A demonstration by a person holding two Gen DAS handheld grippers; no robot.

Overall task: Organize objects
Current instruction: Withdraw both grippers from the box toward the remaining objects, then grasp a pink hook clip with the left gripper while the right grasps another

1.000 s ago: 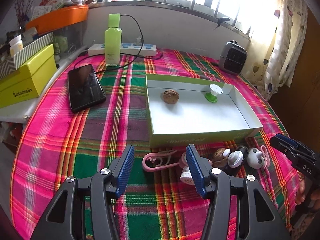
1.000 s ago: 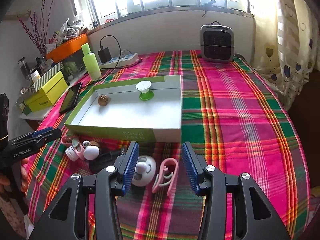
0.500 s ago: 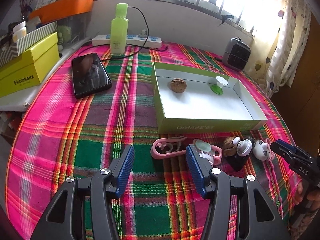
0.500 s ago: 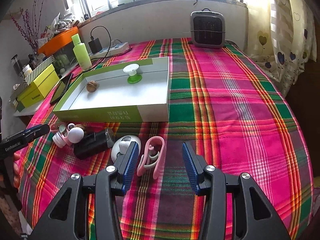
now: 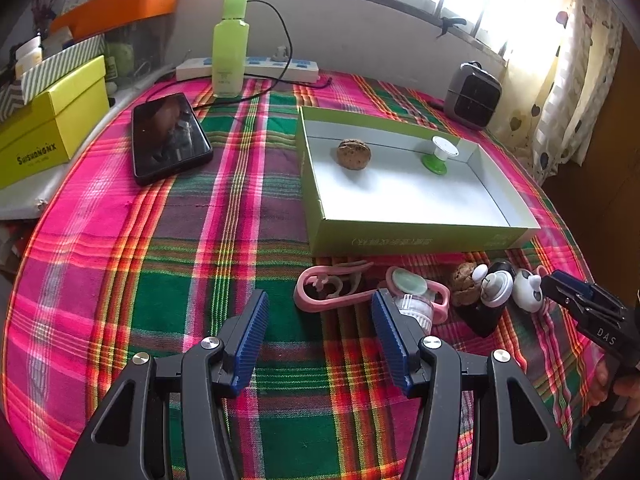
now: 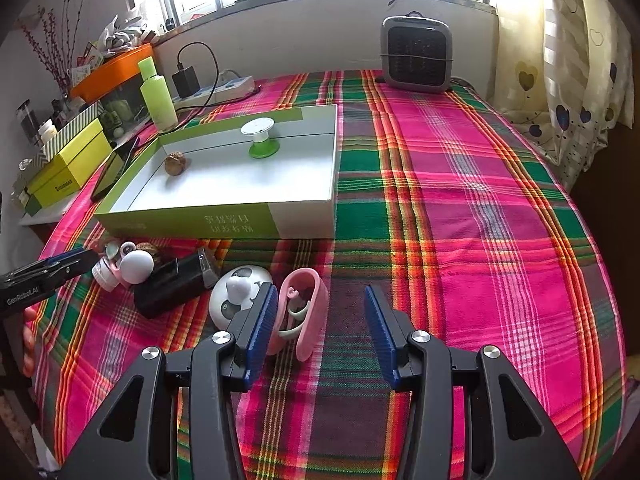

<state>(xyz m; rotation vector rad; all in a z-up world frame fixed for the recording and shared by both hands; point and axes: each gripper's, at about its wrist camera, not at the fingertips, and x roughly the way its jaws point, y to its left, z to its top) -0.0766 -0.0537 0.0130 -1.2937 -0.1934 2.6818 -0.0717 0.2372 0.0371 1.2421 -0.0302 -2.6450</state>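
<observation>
A shallow green box holds a walnut and a green-and-white spool. Small items lie in a row in front of it: a pink clip, a second pink clip with a white cap, a walnut, a black case and a panda ball. My left gripper is open over bare cloth, with the first clip just beyond its tips. My right gripper is open, and another pink clip lies between its jaws, close to the left finger. The panda ball sits just left of it.
A phone, a green bottle, a power strip and a yellow box stand at the back left. A grey heater is at the back right. The plaid cloth right of the box is bare.
Both views have tilted slightly, so the box and the small items sit a little higher in the frames. The jaws hold the same width and nothing was taken hold of.
</observation>
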